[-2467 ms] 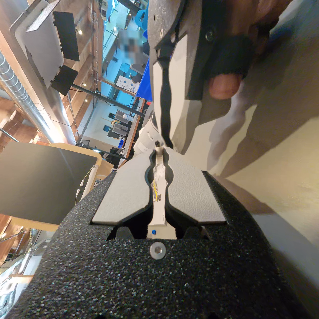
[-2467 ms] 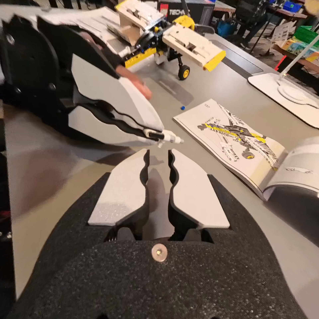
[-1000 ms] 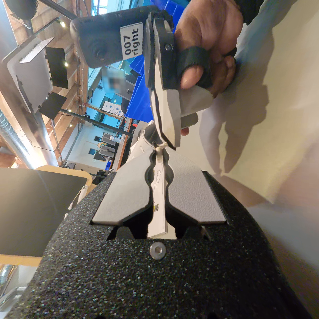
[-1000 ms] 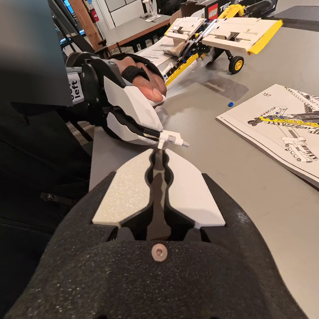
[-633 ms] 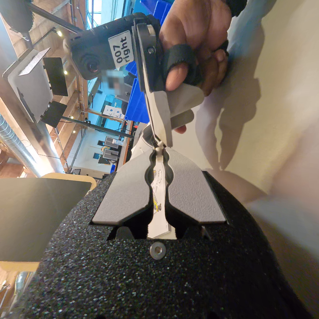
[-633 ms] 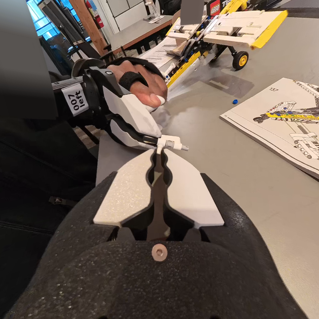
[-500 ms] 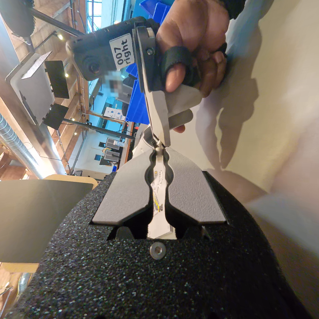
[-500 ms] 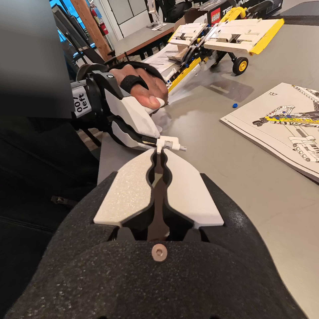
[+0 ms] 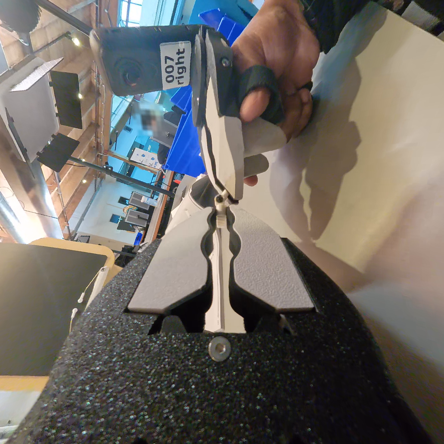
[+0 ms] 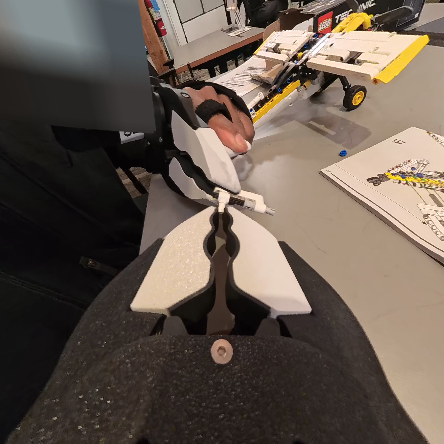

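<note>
Where the left wrist view looks along its own fingers, the left gripper (image 9: pixel 220 216) is clenched on a white rod assembly (image 9: pixel 220 217), the right gripper (image 9: pixel 225 195) meeting it crosswise from above. Right wrist view: the right gripper (image 10: pixel 220 212) is pinched on that assembly's short white side peg (image 10: pixel 221 206), while the assembly's long axis (image 10: pixel 242 201) runs crosswise, just above the grey tabletop (image 10: pixel 324 240).

You are working in a shared workshop or maker space: ahead of your right gripper (image 10: pixel 220 211), a grey table (image 10: pixel 336 240) carries a white-and-yellow brick-built plane model (image 10: pixel 336 57) and, to the right, an open instruction booklet (image 10: pixel 396 182). Past your left gripper (image 9: pixel 221 213) rise timber walls (image 9: pixel 72 28), studio light panels (image 9: pixel 31 108), blue storage bins (image 9: pixel 187 144) and more worktables (image 9: pixel 158 209).
</note>
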### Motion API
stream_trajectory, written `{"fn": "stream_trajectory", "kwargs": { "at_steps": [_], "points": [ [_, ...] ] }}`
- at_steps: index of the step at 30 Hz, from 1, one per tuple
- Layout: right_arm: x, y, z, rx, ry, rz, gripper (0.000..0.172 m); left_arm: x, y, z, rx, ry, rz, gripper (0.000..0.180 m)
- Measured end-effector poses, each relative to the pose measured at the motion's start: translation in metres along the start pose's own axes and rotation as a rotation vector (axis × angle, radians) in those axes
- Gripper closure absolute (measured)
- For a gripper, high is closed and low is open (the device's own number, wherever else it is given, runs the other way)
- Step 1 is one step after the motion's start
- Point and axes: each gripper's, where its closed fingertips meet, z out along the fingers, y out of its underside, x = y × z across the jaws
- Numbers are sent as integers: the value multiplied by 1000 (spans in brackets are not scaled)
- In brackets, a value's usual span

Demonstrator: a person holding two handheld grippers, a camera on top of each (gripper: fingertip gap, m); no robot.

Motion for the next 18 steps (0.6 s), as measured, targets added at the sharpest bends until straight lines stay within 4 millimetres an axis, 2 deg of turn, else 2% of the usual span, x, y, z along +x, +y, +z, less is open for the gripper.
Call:
{"fn": "stream_trajectory", "kwargs": {
  "at_steps": [3,7,9,10,11,13,16,18],
  "points": [
    [-7,-1,1,5,-31,-10,169,0,3,1,-20,1,-2,172],
    [-20,0,2,-9,-56,-42,168,-2,16,4,-96,-16,-13,172],
    [-16,1,-11,-24,13,-52,168,-3,18,5,-99,-17,-41,172],
    [-10,-1,-25,-19,73,-50,168,-2,18,5,-103,-15,-47,172],
    [-2,-4,-43,-10,149,-41,168,-2,19,5,-107,-12,-46,172],
    [21,-12,-97,14,353,-12,168,-1,20,5,-112,-6,-46,172],
    [52,-22,-200,59,710,6,168,-1,18,6,-105,1,-77,172],
    [71,-17,-263,45,940,17,168,0,16,7,-95,11,-104,172]
  ]
}}
